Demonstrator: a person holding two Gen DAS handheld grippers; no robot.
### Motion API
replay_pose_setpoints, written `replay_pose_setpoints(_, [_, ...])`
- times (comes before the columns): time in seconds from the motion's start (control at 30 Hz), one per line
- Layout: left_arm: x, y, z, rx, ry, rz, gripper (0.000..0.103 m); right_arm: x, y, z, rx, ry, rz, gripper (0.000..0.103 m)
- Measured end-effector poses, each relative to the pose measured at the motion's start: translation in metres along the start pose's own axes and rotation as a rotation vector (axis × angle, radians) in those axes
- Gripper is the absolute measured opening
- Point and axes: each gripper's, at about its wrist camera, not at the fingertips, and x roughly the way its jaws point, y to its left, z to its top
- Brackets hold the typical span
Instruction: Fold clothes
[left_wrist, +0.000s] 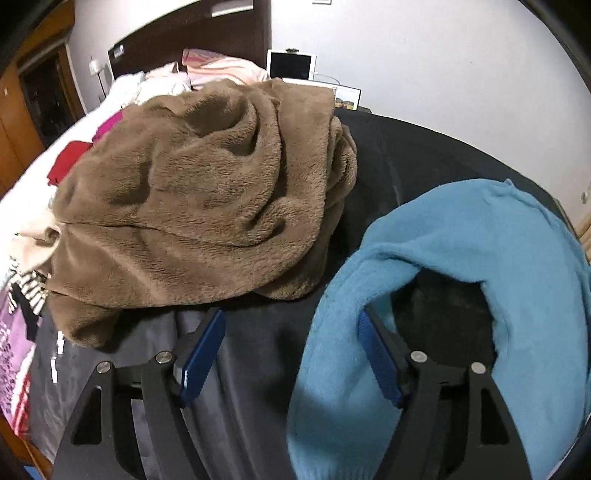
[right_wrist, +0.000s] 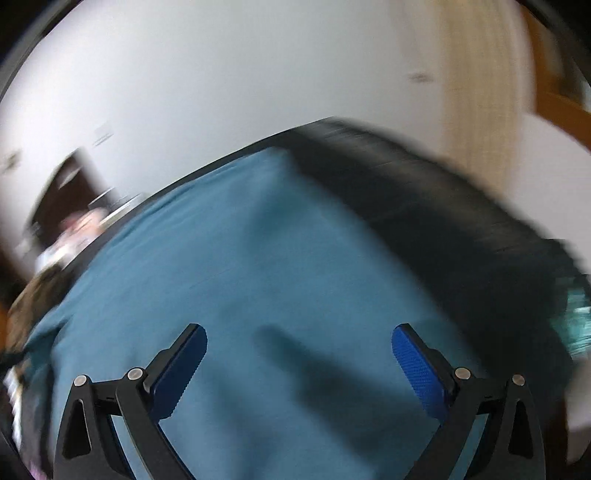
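The blue sweater (left_wrist: 461, 240) lies on a dark cloth (left_wrist: 258, 387) spread over the bed, and a curled fold of it drapes over the right finger (left_wrist: 376, 350) of the left claw (left_wrist: 291, 332). That claw's jaws stand wide apart, with the fold's edge wrapped round the inside of the right pad; the left pad (left_wrist: 205, 354) is bare over the dark cloth and presses nothing, so the sweater is not clamped. Ahead of this claw and to its left sits a heaped brown fleece garment (left_wrist: 207, 192), touching the dark cloth and lying just beside the sweater without overlapping it. Farther beyond the fleece and to the left, other clothes are piled on the bed: a red piece (left_wrist: 68, 162), a magenta one (left_wrist: 107, 127) and pale pink-striped fabric (left_wrist: 221, 68). A white tablet (left_wrist: 291, 65) stands upright against the wall well ahead of the claw.

In the right wrist view the picture is smeared by motion. The right claw (right_wrist: 299, 354) has its jaws spread wide, nothing between the blue pads (right_wrist: 417, 373), and it hangs over the flat expanse of the blue sweater, which fills the space under and ahead of it. A dark edge of the bed cover (right_wrist: 424, 192) runs beyond the sweater, ahead and to the right of the claw.
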Motion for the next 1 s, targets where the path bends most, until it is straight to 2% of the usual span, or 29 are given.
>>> replay_pose_setpoints(0.03, [-0.002, 0.004, -0.003, -0.004, 0.004, 0.0, 0.078, -0.004, -0.019, 0.008, 0.049, -0.027, -0.044, 0.102])
replay_pose_setpoints(0.07, [-0.004, 0.009, -0.007, -0.018, 0.01, 0.002, 0.078, -0.008, -0.032, 0.011, 0.085, -0.041, -0.052, 0.102])
replay_pose_setpoints(0.13, [-0.008, 0.023, -0.013, -0.059, 0.016, 0.007, 0.078, -0.016, -0.045, 0.01, 0.116, -0.055, -0.022, 0.102])
replay_pose_setpoints(0.17, [-0.011, 0.031, -0.017, -0.08, 0.016, 0.016, 0.079, -0.02, -0.044, 0.007, 0.102, -0.062, 0.003, 0.102])
replay_pose_setpoints(0.23, [-0.016, 0.048, -0.023, -0.122, 0.013, 0.042, 0.079, -0.025, -0.032, -0.003, 0.021, -0.069, -0.01, 0.102])
replay_pose_setpoints(0.37, [-0.029, 0.068, -0.032, -0.199, -0.012, 0.096, 0.079, -0.013, -0.01, -0.025, -0.144, -0.015, -0.093, 0.102])
replay_pose_setpoints(0.47, [-0.039, 0.061, -0.033, -0.198, -0.052, 0.116, 0.079, -0.005, -0.019, -0.03, -0.157, 0.009, -0.151, 0.102])
replay_pose_setpoints(0.53, [-0.046, 0.044, -0.03, -0.171, -0.067, 0.103, 0.079, -0.001, -0.028, -0.028, -0.158, 0.023, -0.176, 0.102])
replay_pose_setpoints(0.67, [-0.059, -0.018, -0.026, -0.05, -0.1, 0.009, 0.079, 0.005, -0.044, -0.021, -0.173, 0.046, -0.186, 0.102])
replay_pose_setpoints(0.8, [-0.067, -0.087, -0.021, 0.077, -0.111, -0.118, 0.079, 0.005, -0.054, -0.014, -0.262, 0.0, -0.422, 0.102])
replay_pose_setpoints(0.9, [-0.064, -0.147, -0.022, 0.167, -0.084, -0.231, 0.079, 0.005, -0.079, -0.002, -0.207, 0.004, -0.446, 0.102])
replay_pose_setpoints(0.93, [-0.062, -0.167, -0.023, 0.199, -0.073, -0.267, 0.079, 0.006, -0.086, 0.001, -0.208, -0.005, -0.5, 0.102])
replay_pose_setpoints(1.0, [-0.062, -0.21, -0.028, 0.272, -0.058, -0.331, 0.079, 0.004, -0.099, 0.005, -0.205, -0.013, -0.527, 0.102])
